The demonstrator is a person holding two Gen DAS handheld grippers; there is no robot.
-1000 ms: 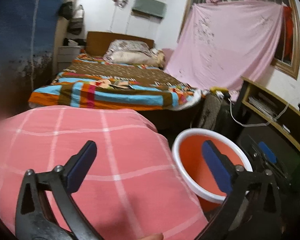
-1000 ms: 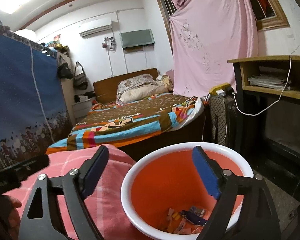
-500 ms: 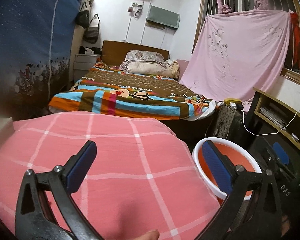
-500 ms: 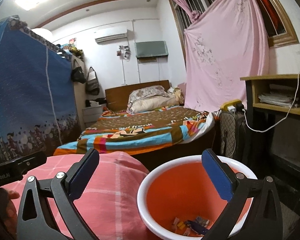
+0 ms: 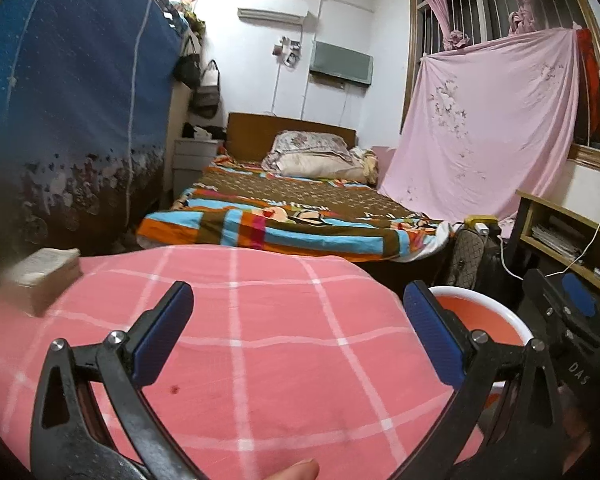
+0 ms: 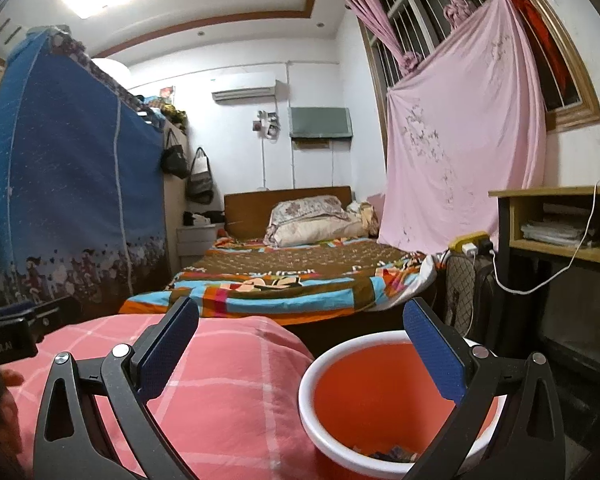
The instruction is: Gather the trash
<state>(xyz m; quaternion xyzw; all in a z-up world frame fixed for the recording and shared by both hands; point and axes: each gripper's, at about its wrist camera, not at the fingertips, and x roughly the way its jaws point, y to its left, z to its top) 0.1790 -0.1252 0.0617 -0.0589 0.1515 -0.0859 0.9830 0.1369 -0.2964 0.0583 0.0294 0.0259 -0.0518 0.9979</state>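
Far left, a pale blurry block (image 5: 46, 270), maybe a book or box, sits on the pink checked cloth (image 5: 260, 340). Left gripper (image 5: 298, 330) hovers over that cloth w/ fingers spread wide, nothing between the blue pads (image 5: 160, 340). Moving right: the orange bin (image 6: 380, 392) w/ white rim stands just beside the cloth's right edge. Right gripper (image 6: 300, 352) hangs above bin and cloth edge, jaws wide apart too, empty. Trash (image 6: 392, 454) lies at the bin's bottom (small wrappers, mostly hidden by the rim). Behind it all, a bed w/ striped blanket (image 6: 296, 284); far right, a pink sheet (image 6: 460, 152) over the window.
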